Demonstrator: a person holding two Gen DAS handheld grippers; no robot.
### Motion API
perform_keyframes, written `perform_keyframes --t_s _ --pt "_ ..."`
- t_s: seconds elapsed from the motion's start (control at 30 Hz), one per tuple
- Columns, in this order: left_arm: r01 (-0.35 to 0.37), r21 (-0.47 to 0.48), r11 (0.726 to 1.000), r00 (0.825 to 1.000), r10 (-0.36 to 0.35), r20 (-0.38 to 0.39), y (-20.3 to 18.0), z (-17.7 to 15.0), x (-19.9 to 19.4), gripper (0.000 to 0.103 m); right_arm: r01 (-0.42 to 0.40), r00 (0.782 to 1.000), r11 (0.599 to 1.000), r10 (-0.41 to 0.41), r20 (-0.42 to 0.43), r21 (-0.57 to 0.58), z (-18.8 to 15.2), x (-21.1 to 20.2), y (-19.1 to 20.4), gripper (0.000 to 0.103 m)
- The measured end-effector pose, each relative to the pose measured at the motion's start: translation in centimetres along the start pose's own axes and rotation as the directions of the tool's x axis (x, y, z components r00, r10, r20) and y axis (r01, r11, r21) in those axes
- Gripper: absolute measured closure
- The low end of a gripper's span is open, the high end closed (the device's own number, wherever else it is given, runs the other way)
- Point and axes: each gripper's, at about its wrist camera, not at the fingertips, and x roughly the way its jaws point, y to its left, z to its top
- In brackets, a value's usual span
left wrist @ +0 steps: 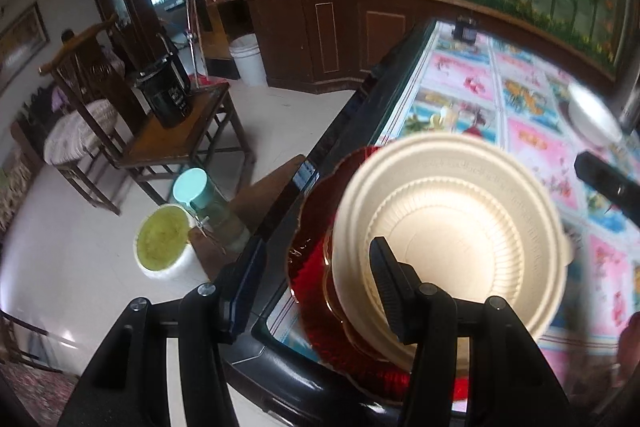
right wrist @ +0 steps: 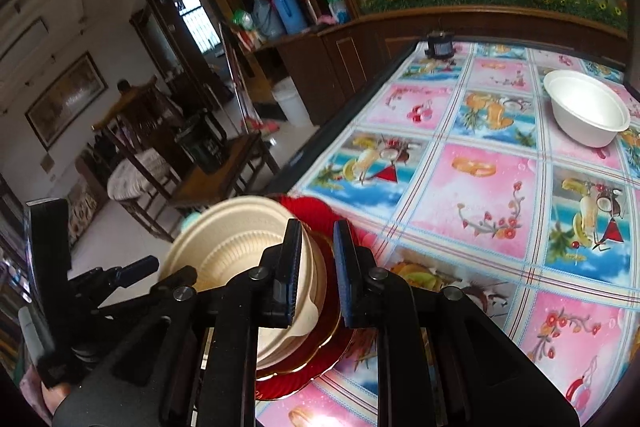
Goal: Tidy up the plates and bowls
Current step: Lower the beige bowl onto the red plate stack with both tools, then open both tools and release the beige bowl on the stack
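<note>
- A round beige ribbed disposable bowl [left wrist: 448, 243] is seen stacked on a red scalloped plate with a gold inner ring [left wrist: 316, 267], at the near left corner of the table covered by a pink and blue fruit-patterned cloth [right wrist: 480, 187].
- The left gripper [left wrist: 316, 287] is spread wide: one finger [left wrist: 390, 283] lies inside the beige bowl, the other finger [left wrist: 240, 279] is out beyond the table's dark edge. Nothing is clamped between them.
- The right gripper [right wrist: 316, 275] is held narrow but not closed, beside the same stack; its left finger [right wrist: 290, 267] is over the bowl's rim, its right finger [right wrist: 346, 275] is over the red plate. Whether the pads touch the rim cannot be told.
- A white deep round bowl [right wrist: 586, 113] stands well apart, toward the far right of the table.
- A small dark object [right wrist: 440, 45] sits at the table's far edge.
- On the floor beside the table, a white tub with a yellow-green top [left wrist: 164, 243] and a bottle with a mint lid [left wrist: 200, 195] are seen, with a wooden chair [left wrist: 176, 135] behind them.
</note>
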Motion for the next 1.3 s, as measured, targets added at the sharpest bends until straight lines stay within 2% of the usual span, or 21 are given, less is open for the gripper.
perform_keyframes --t_s 0.13,0.17,0.23,0.53,0.63,0.73,0.87,1.0,1.1,1.17,1.23,1.3 --pt "0.038 -0.069 0.997 0.999 -0.038 0.010 2.2 0.3 -1.1 0.045 -0.087 0.996 0.996 0.087 0.027 -0.002 -0.1 -1.2 0.3 0.088" --pt "0.043 -0.082 0.996 0.999 -0.043 0.010 2.4 0.4 -1.1 0.043 -0.113 0.993 0.994 0.114 0.032 -0.010 -0.3 -1.4 0.5 0.085" --pt "0.031 -0.103 0.994 0.999 -0.029 0.014 3.0 0.5 -1.2 0.043 -0.166 0.985 0.986 0.166 0.034 -0.024 -0.7 -1.7 1.0 0.085" --pt "0.041 -0.106 0.993 0.999 -0.040 0.011 3.0 0.4 -0.9 0.043 -0.275 0.961 0.955 0.274 -0.029 -0.112 -3.1 -1.2 3.1 0.085" --pt "0.017 -0.095 0.995 0.999 -0.019 -0.028 2.9 0.2 0.2 0.043 -0.262 0.964 0.956 0.253 -0.082 -0.134 -3.8 -0.2 3.6 0.085" --pt "0.034 -0.108 0.994 0.998 -0.041 -0.057 3.2 -0.1 0.6 0.043 -0.239 0.965 0.960 0.217 -0.148 -0.146 -4.5 1.2 3.7 0.085" --pt "0.047 -0.128 0.991 0.998 -0.052 -0.034 3.6 0.2 -0.5 0.043 -0.249 0.967 0.958 0.238 -0.089 -0.145 -3.8 -0.3 3.0 0.085" --pt "0.062 -0.136 0.989 0.998 -0.059 0.027 3.3 1.0 -2.7 0.043 -0.233 0.971 0.964 0.237 0.019 -0.125 -2.1 -3.1 0.9 0.085" --pt "0.085 -0.130 0.988 0.994 -0.075 0.078 2.1 1.5 -4.3 0.043 -0.199 0.976 0.978 0.204 0.079 -0.063 -1.0 -4.5 -2.1 0.085" --pt "0.121 -0.111 0.986 0.989 -0.110 0.099 0.6 1.9 -5.1 0.043 -0.178 0.979 0.984 0.177 0.103 0.000 -0.5 -5.3 -4.7 0.085" --pt "0.155 -0.083 0.984 0.983 -0.146 0.110 -1.4 2.3 -5.7 0.039 -0.141 0.983 0.987 0.131 0.126 0.079 -0.1 -6.3 -8.1 0.085" --pt "0.200 -0.041 0.979 0.975 -0.195 0.109 -4.2 2.9 -6.1 0.031 -0.104 0.987 0.984 0.084 0.139 0.146 0.1 -7.3 -11.3 0.085"
